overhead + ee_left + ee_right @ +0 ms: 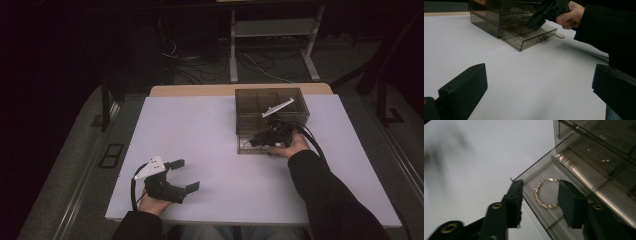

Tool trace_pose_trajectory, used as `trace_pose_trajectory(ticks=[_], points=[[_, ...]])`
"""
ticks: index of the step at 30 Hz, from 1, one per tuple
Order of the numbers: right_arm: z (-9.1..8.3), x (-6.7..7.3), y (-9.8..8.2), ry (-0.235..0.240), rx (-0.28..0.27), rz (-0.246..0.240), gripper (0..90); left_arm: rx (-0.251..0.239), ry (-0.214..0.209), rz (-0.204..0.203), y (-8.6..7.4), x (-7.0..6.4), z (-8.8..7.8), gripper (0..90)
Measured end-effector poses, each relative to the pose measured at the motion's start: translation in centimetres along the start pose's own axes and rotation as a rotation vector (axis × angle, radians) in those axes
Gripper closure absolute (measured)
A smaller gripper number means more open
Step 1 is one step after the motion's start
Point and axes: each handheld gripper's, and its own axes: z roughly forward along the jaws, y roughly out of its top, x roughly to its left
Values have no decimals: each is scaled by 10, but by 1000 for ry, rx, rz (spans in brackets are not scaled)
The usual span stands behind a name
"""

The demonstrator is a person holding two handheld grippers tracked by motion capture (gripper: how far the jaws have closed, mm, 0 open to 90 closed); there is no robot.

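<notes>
- Right gripper [540, 202], jaws half spread, hovers over the gold bracelet [543, 193] lying in the open bottom drawer [579, 182]; nothing pinched.
- Placing step seems done; next I withdraw and close the drawer.
- Left gripper [185, 175] rests spread, idle.

My right gripper [256, 141] angled down, jaws parted, nothing pinched, my left gripper [186, 175] well apart from it, jaws wide

Lab: floor cables [210, 62], bare table [200, 130]
</notes>
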Motion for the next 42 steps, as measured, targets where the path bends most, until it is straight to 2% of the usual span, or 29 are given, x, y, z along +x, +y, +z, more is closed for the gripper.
trace_pose_trajectory(ticks=[8, 10, 12, 18, 20, 24, 31, 42], points=[[-24, 3, -9, -15, -41, -12, 257, 0, 0, 0, 0, 0, 0, 0], [-30, 4, -12, -13, -41, -20, 155, -1, 0, 0, 0, 0, 0, 0], [-35, 5, -14, -31, -44, -19, 123, -1, 0, -1, 0, 0, 0, 0], [-53, 8, -23, -34, -76, -17, 100, -2, 1, -1, 0, 0, 0, 0], [-58, 8, -26, -38, -78, -13, 3, -2, 2, -2, 0, 0, 0, 0], [-68, 7, -32, -37, -68, -6, 0, -2, 2, -2, 0, 0, 0, 0], [-82, 1, -45, -59, -84, 10, 0, -2, 3, -2, 0, 0, 0, 0], [-94, -11, -63, -81, -91, 44, 0, -2, 4, -2, 0, 0, 0, 0]])
